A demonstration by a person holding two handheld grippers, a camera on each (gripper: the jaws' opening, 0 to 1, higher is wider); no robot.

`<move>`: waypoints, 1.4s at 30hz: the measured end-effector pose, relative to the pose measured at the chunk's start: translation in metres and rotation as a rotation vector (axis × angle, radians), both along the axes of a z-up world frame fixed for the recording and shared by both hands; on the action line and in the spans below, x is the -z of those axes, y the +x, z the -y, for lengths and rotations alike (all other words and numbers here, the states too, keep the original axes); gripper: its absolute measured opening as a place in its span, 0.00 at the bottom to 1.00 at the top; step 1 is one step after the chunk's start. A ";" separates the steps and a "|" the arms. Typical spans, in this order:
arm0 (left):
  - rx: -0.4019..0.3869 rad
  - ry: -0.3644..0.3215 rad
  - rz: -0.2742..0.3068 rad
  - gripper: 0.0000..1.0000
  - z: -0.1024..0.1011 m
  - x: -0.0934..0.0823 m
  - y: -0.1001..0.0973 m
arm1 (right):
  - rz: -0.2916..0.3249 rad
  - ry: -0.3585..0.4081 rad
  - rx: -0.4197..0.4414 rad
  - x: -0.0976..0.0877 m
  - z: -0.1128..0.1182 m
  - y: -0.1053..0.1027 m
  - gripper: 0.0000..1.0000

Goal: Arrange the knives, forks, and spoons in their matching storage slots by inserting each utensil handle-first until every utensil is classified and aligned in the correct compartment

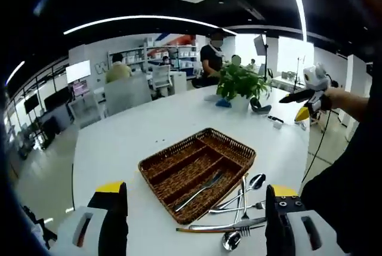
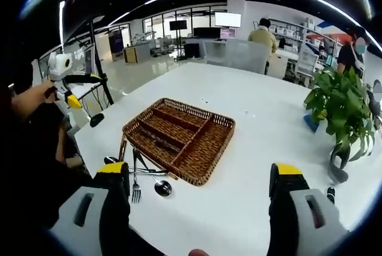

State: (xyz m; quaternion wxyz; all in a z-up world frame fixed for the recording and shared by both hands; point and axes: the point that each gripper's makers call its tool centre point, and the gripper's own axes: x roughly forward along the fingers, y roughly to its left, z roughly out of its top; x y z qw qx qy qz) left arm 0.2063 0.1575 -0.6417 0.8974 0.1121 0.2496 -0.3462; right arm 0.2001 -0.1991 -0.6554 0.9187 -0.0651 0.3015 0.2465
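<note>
A brown wicker cutlery tray (image 1: 230, 144) sits on the round white table (image 1: 149, 122). It has long slots inside. One fork (image 1: 200, 190) already lies in a slot near the tray's front edge. The other slots look bare, though the weave makes that hard to tell in the right gripper view.

Just outside the tray, by its near corner, lies a small heap of cutlery (image 1: 239, 211). It has spoons, forks and what looks like a knife, all crossing over each other. In the right gripper view the same heap (image 2: 143, 175) lies by the tray's (image 2: 206, 157) left corner.

The sorting looks like it is just starting. Most pieces are not in the tray yet.

The left tongs (image 1: 194, 220) are spread wide and hold nothing. They hang above the table, close to the heap. The right tongs (image 2: 200, 205) are spread wide too, with nothing in them, a little back from the tray.

The next move is likely to pick one piece off the heap. The pieces overlap, so a top one should go first. Then it must be turned handle-first toward its slot.

Far behind the tray stands a green potted plant (image 1: 240, 86).
</note>
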 end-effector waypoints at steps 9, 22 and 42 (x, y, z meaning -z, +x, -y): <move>-0.099 -0.032 0.009 1.00 -0.018 0.006 0.002 | -0.025 0.019 -0.025 -0.002 0.005 -0.001 0.99; -0.074 -0.004 0.018 1.00 -0.017 0.007 -0.017 | 0.020 -0.047 -0.067 -0.014 0.004 -0.001 0.99; -0.059 0.039 0.018 1.00 -0.014 0.001 -0.015 | 0.048 -0.055 -0.086 -0.025 -0.005 0.008 0.99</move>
